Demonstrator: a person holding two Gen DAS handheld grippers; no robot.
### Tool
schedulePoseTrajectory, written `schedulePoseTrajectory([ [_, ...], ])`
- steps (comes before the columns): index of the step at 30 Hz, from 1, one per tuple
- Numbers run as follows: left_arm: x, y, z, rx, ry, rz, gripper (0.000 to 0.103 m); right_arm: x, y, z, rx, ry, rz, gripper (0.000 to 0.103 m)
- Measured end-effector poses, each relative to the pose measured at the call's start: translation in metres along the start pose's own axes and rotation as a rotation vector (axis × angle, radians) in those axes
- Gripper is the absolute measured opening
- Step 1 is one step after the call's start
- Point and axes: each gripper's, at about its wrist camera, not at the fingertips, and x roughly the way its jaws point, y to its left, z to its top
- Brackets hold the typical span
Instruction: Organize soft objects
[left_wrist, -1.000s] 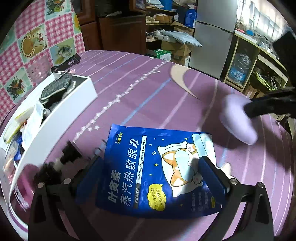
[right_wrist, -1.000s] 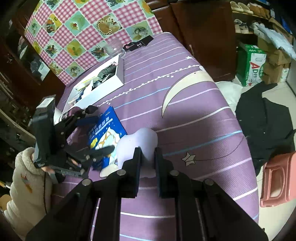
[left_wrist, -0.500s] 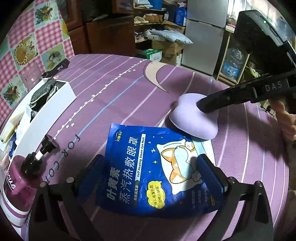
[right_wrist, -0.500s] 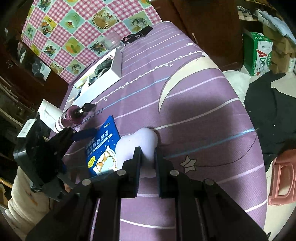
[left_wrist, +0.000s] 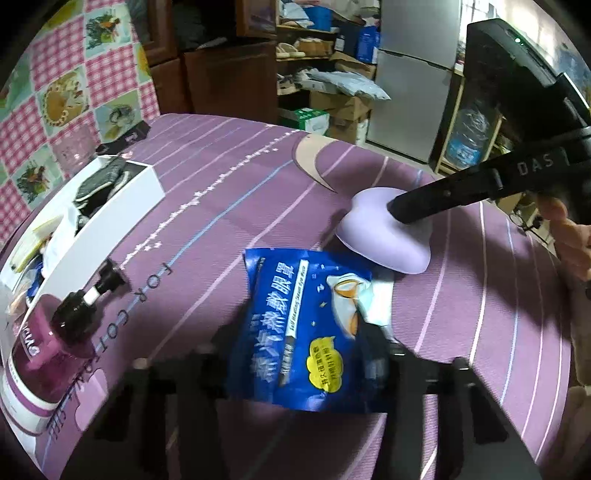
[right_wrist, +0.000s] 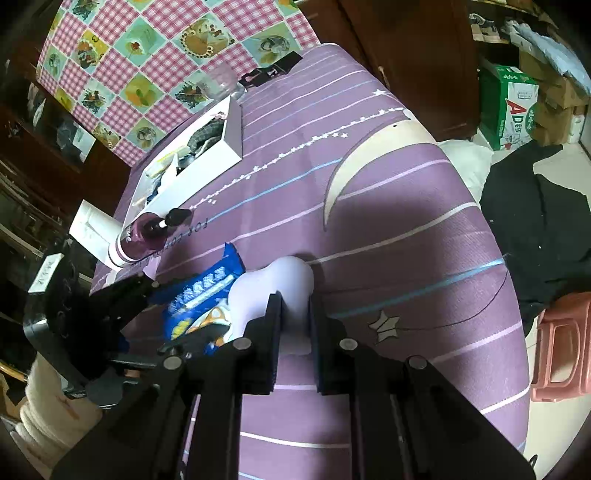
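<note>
The left hand-held gripper (left_wrist: 299, 354) is closing on the blue pouch (left_wrist: 310, 325), a grasp step. The right hand-held gripper (right_wrist: 295, 314) is clamped narrow on the lilac cushion (right_wrist: 273, 291). Next, probably lift both toward the white box (left_wrist: 110, 214).

The left gripper (left_wrist: 299, 354) is closing on the blue pouch (left_wrist: 306, 325), which buckles between its fingers; beyond, the right gripper (left_wrist: 399, 214) pinches a lilac pad (left_wrist: 376, 236); a white box (left_wrist: 122, 218) lies left.

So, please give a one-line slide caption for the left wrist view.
Left gripper closing on the blue pouch; right gripper pinches the lilac pad.
</note>
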Motion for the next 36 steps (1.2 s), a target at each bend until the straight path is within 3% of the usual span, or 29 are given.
schedulePoseTrajectory([
  [5, -0.009, 0.013, 0.003, -0.070, -0.020, -0.020, 0.022, -0.011, 0.017, 0.018, -0.011, -0.026, -0.021, 0.016],
  [12, -0.058, 0.035, 0.023, -0.132, -0.181, 0.020, 0.021, -0.031, 0.066, 0.063, -0.055, -0.121, -0.009, 0.016],
  [16, -0.090, 0.083, 0.035, -0.286, -0.270, 0.159, 0.021, -0.025, 0.099, 0.098, -0.067, -0.179, 0.015, 0.016],
  [19, -0.105, 0.115, 0.033, -0.372, -0.300, 0.342, 0.022, -0.003, 0.126, 0.123, -0.083, -0.213, 0.018, 0.016],
  [21, -0.108, 0.142, 0.027, -0.463, -0.294, 0.435, 0.022, 0.020, 0.141, 0.135, -0.081, -0.204, 0.045, 0.016],
  [23, -0.105, 0.170, 0.018, -0.552, -0.275, 0.482, 0.023, 0.047, 0.152, 0.144, -0.067, -0.182, 0.087, 0.016],
  [26, -0.096, 0.193, 0.005, -0.610, -0.248, 0.561, 0.025, 0.081, 0.156, 0.150, -0.031, -0.165, 0.135, 0.016],
  [29, -0.089, 0.201, -0.002, -0.595, -0.240, 0.607, 0.043, 0.108, 0.151, 0.152, 0.017, -0.175, 0.168, 0.020],
  [31, -0.085, 0.200, -0.002, -0.561, -0.231, 0.594, 0.081, 0.121, 0.142, 0.150, 0.055, -0.193, 0.203, 0.028],
  [36, -0.083, 0.194, 0.005, -0.538, -0.243, 0.579, 0.085, 0.123, 0.135, 0.150, 0.043, -0.216, 0.198, 0.049],
])
